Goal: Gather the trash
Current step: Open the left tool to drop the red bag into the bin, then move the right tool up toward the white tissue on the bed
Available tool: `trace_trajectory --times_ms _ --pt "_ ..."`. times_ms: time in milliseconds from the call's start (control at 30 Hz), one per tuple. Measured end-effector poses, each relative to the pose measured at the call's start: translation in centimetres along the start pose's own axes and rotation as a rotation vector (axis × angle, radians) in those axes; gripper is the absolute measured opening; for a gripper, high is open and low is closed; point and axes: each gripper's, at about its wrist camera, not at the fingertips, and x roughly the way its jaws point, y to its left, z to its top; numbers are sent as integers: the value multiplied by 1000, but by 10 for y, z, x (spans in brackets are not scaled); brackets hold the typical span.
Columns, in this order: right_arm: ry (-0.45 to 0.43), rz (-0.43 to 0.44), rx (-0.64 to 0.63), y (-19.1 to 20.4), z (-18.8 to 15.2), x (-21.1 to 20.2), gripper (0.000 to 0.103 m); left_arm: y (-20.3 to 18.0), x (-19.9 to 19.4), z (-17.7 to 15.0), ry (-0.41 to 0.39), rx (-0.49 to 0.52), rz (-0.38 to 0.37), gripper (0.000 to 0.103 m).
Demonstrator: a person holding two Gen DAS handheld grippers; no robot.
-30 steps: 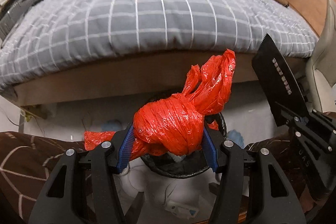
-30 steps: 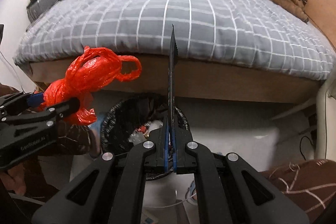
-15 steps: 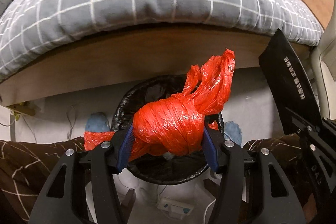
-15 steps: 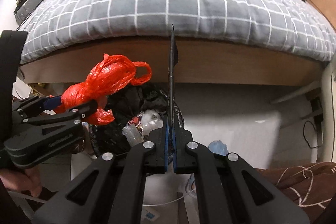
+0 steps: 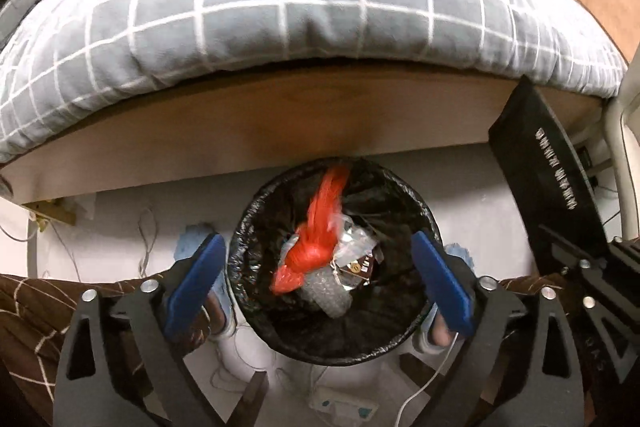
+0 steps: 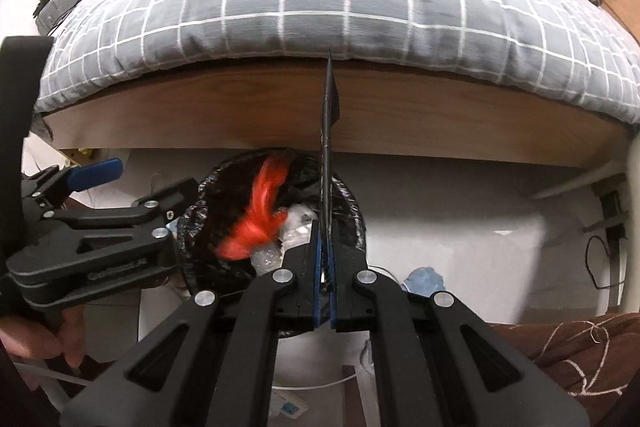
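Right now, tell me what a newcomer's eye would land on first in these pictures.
First, the bright red plastic bag, blurred, inside the black-lined trash bin on the floor at the foot of the bed. Above the bin the left gripper has its jaws opening, with nothing between the blue pads. At the right, the right gripper is shut on a flat black packet that stands up on edge.
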Motion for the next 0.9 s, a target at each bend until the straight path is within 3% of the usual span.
trace_trajectory --times_ms 167,400,700,733,800,900 --pt "8 33 -23 17 8 3 2 23 -17 3 -54 -31 11 97" --pt "48 69 -69 50 17 18 2 59 -29 4 -70 -87 29 97" --pt "55 35 -135 85 20 28 4 87 -35 -1 -79 -136 53 97" --pt "52 29 -140 88 19 29 5 89 -36 -1 -81 -141 53 97" --pt "45 25 -135 86 18 26 20 93 -36 -3 -83 -146 52 97" --pt "28 16 -130 87 20 24 29 94 -38 -3 -89 -151 50 97"
